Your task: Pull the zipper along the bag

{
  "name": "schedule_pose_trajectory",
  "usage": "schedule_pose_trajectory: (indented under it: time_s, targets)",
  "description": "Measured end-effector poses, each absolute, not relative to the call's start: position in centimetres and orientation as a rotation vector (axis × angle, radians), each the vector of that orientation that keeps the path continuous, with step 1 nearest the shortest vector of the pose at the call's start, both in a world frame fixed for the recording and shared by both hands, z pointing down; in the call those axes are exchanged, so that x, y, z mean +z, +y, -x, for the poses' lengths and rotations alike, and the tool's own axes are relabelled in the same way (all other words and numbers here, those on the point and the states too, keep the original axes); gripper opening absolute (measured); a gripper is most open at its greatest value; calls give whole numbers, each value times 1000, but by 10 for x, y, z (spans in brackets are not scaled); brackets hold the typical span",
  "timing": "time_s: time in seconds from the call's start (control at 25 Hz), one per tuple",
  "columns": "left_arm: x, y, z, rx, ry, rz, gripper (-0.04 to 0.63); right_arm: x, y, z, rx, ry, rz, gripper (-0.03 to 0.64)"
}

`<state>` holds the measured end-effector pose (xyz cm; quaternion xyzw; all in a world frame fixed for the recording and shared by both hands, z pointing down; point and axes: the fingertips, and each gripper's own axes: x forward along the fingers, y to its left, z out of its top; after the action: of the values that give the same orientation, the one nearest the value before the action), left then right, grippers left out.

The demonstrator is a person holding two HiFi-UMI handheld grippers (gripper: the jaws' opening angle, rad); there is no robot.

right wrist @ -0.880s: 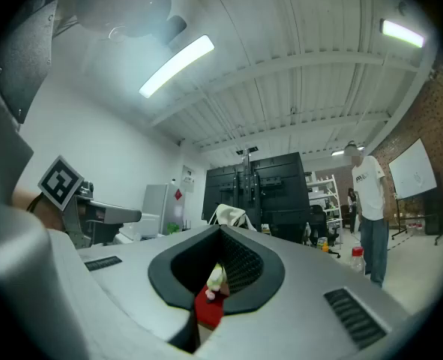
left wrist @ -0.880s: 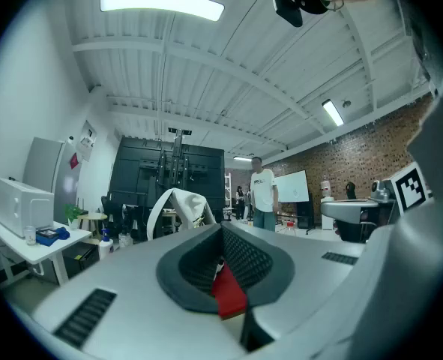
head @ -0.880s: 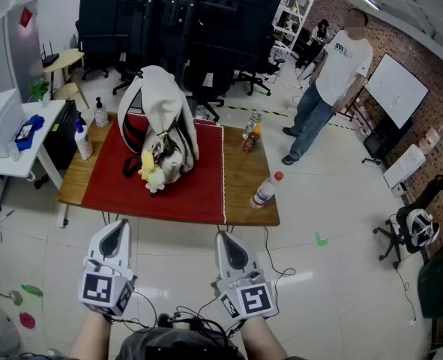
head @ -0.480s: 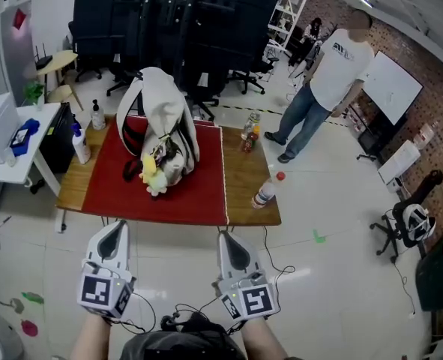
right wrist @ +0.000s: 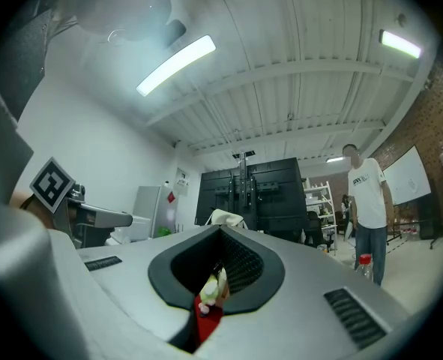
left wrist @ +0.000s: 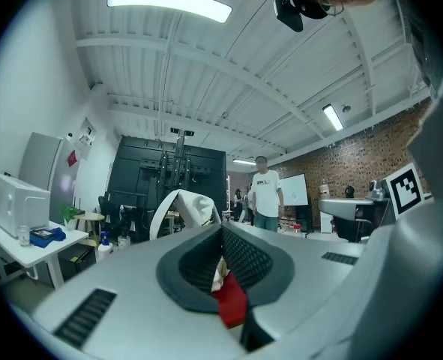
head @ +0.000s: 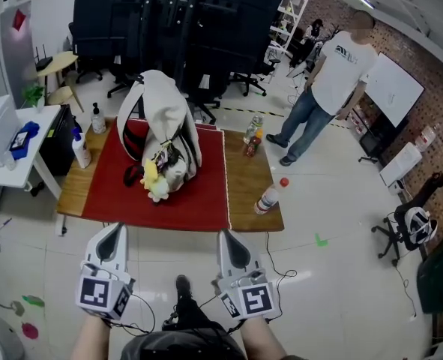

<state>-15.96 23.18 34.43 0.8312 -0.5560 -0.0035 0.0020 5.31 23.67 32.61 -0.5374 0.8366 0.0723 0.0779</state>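
Cream fabric bag with red lining (head: 163, 126): upright on the red cloth (head: 199, 193) of the wooden tabletop (head: 249, 177), at 12 o'clock, well apart from your left hand-held gripper (head: 115, 229) and right hand-held gripper (head: 231, 238), both closed and empty; step in, open them, brace the bag before pulling.

Head view looking steeply down on far table (head: 248, 180), both gripper views facing forward, all sharing the bag (head: 163, 115)

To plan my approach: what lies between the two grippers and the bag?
Head view: only bare floor, then the table edge and red cloth, between the left gripper, right gripper and bag.
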Motion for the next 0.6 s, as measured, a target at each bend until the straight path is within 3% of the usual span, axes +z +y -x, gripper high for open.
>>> schedule_pose_trajectory:
  time_s: [0.6]
  targets:
    - [360, 79, 145, 24, -1766, -2579, 32, 335, 70, -51, 173, 2525, 1513, 8]
